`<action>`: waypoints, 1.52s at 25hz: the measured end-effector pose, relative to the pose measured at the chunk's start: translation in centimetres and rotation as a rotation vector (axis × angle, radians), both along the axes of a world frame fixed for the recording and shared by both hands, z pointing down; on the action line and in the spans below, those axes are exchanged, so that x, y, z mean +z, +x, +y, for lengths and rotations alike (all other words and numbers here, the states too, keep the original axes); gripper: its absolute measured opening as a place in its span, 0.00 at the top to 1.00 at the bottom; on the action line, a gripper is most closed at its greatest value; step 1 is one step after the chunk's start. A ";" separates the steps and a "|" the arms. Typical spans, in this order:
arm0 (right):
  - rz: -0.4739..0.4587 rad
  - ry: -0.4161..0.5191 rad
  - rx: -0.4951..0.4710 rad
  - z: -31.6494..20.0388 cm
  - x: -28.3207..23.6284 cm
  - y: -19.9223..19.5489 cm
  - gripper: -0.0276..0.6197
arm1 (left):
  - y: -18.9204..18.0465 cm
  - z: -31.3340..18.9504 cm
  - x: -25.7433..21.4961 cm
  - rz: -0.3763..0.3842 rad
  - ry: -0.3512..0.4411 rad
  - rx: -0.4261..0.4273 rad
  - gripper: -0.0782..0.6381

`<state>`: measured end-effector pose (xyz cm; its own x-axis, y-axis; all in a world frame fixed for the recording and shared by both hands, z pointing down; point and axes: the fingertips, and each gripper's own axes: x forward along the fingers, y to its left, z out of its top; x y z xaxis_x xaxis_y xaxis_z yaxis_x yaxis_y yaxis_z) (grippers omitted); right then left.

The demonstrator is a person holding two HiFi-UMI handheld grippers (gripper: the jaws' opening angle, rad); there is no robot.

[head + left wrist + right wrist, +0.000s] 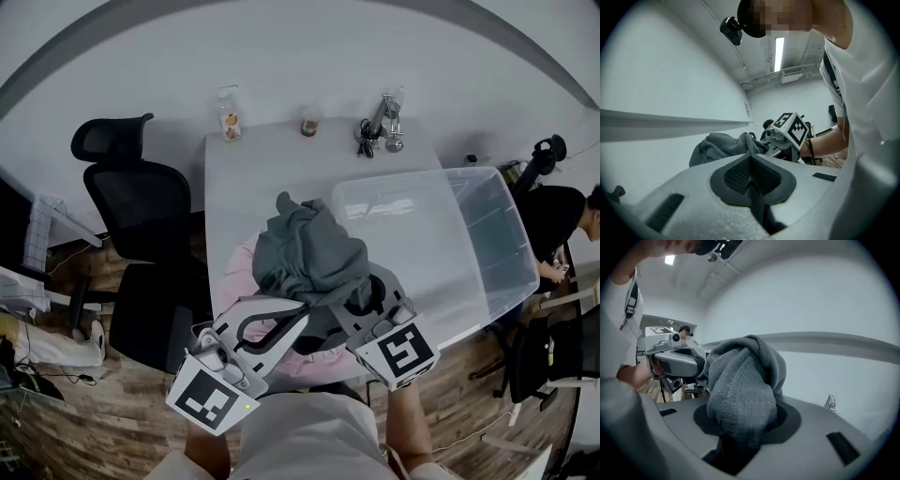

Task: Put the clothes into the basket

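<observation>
1. The left gripper [286, 323] and the right gripper [364, 307] sit side by side over the near edge of the white table [253, 169], pointing roughly level.
2. Left jaws pinch a thin fold of the grey garment [309, 248]. Right jaws clench a thick bunch of it.
3. The garment hangs bunched over a pink garment [234, 272] lying on the table.
4. The clear plastic basket [487, 234] stands just right of the grey garment, which is outside it.

I read this as an office. Black swivel chairs [141, 202] beside a white table [253, 178]. Wood-look floor [84, 412], plain white wall [309, 47], strip light [778, 54] on the ceiling. A person [562, 220] sits at far right, cables nearby.
</observation>
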<state>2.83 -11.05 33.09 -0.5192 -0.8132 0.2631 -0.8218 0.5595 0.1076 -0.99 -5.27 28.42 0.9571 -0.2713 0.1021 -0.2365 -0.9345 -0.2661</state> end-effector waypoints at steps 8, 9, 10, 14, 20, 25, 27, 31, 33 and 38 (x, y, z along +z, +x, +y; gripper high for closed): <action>-0.004 0.081 0.043 0.5 -3.8 2.2 0.72 | 1.8 0.5 -2.0 0.029 0.056 0.041 0.89; -0.007 0.087 0.052 0.6 -4.2 2.9 0.72 | 2.4 0.6 -2.3 0.029 0.062 0.048 0.89; -0.012 0.091 0.063 0.7 -4.6 3.7 0.72 | 3.1 0.7 -2.5 0.029 0.068 0.054 0.89; -0.030 0.122 0.102 1.1 -6.0 6.5 0.72 | 5.5 1.0 -3.5 0.030 0.094 0.085 0.89; -0.057 0.174 0.163 1.9 -8.2 10.3 0.72 | 8.8 1.5 -5.3 0.051 0.137 0.136 0.89; -0.056 0.212 0.221 2.7 -9.9 13.8 0.72 | 11.7 1.9 -6.4 0.071 0.163 0.177 0.89; -0.053 0.225 0.248 3.0 -10.5 15.3 0.72 | 12.8 2.0 -6.6 0.071 0.167 0.192 0.89; -0.053 0.239 0.288 3.4 -11.2 18.8 0.72 | 15.3 2.0 -6.6 0.069 0.165 0.212 0.89; -0.057 0.241 0.307 3.6 -11.2 20.6 0.72 | 16.7 2.1 -6.2 0.063 0.160 0.222 0.89; -0.075 0.233 0.355 4.1 -10.5 24.3 0.72 | 19.9 2.5 -5.6 0.056 0.148 0.255 0.89</action>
<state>27.08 -6.90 22.60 -0.2074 -0.9780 0.0237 -0.9693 0.2087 0.1301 18.92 -2.79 22.87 0.9993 -0.0298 0.0241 -0.0178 -0.9175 -0.3973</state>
